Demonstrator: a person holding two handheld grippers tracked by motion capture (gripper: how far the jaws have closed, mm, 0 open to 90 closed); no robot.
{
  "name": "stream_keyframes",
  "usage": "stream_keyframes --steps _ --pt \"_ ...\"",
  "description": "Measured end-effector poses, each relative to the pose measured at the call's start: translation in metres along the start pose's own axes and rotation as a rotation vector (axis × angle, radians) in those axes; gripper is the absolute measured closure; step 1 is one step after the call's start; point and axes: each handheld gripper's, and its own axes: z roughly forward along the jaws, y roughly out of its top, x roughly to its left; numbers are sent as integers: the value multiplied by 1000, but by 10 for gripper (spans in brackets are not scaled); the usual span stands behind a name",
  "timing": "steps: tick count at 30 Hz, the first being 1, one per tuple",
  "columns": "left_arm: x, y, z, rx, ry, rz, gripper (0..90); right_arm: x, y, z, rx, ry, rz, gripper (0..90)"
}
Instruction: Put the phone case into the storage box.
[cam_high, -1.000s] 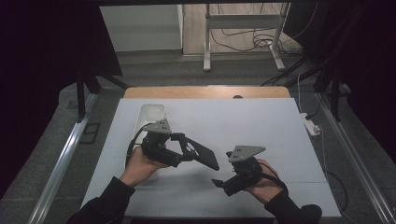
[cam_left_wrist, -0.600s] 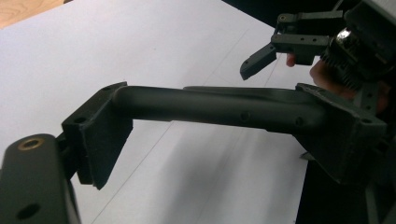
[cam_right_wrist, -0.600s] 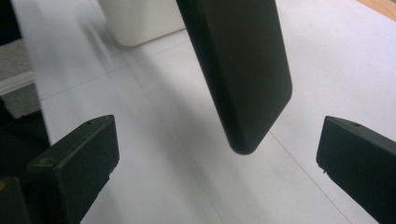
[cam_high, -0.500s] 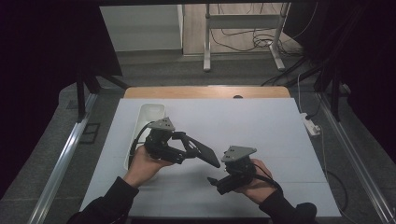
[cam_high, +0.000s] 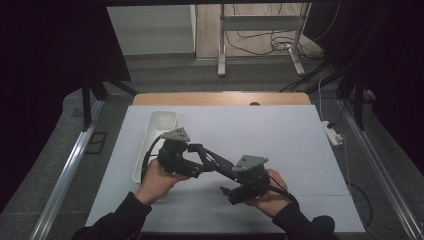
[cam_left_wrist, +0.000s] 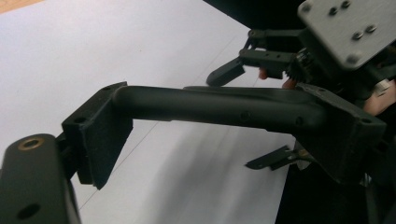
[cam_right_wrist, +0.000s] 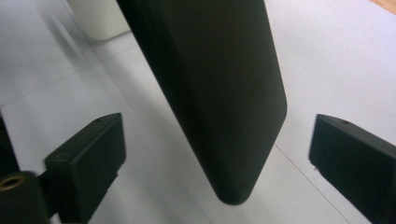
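A flat black slab with a rounded end (cam_high: 217, 162) hangs above the white table, running from left to right. My left gripper (cam_high: 200, 160) is shut on one end of it. In the left gripper view the slab (cam_left_wrist: 219, 105) spans the gap, clamped between both pads of the left gripper (cam_left_wrist: 219, 126). My right gripper (cam_high: 225, 177) meets its other end. In the right gripper view the slab's rounded end (cam_right_wrist: 219, 93) reaches down between the right gripper's (cam_right_wrist: 222, 156) wide-apart pads, touching neither. The right gripper's fingers (cam_left_wrist: 226, 72) also stand spread in the left gripper view.
A long white tray (cam_high: 160, 125) lies on the table's left side, just behind my left hand, and its corner (cam_right_wrist: 100, 18) appears in the right gripper view. A white sheet (cam_high: 290, 135) covers the table. A power strip (cam_high: 334, 135) sits off the right edge.
The right gripper has moved slightly left and forward, closing in on the slab's free end. The left gripper has held the slab nearly still.
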Motion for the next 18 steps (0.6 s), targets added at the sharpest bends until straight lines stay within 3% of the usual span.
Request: stream_keyframes --steps 7,9,18 --pt "-3 1 0 -1 -7 -5 149 2 0 3 6 -45 -46 165" --pt "-4 1 0 0 -10 -8 149 3 0 2 2 -72 -53 245" --pt "-5 1 0 -6 -16 -16 148 9 -3 1 -14 -143 -117 457"
